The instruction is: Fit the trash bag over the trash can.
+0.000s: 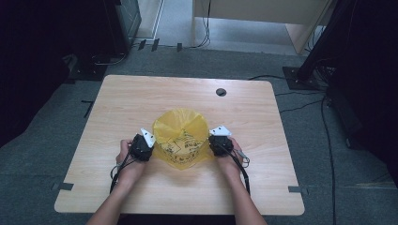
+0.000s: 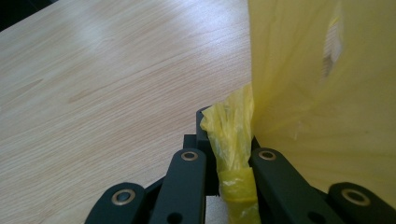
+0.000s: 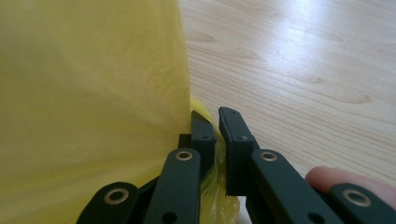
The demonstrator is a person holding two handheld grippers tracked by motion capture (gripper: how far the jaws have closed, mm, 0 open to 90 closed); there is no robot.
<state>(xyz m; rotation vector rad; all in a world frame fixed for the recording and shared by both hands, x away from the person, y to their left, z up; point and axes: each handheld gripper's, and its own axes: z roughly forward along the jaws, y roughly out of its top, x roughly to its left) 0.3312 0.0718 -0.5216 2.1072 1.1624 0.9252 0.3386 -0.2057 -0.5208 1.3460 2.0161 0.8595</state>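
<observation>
Fingers [image 2: 187, 177] of both grippers pinch bunched handles of our thin, limp, light bag [image 1: 181, 136]; we grip there.

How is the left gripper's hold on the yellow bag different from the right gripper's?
The left gripper pinches a thick bunched strip of the yellow bag between closed jaws; the right gripper has a small gap between its jaws, with thinner plastic between them. The left gripper sits at the bag's left side, the right gripper at its right. Both hold the bag's edges above the wooden table.
</observation>
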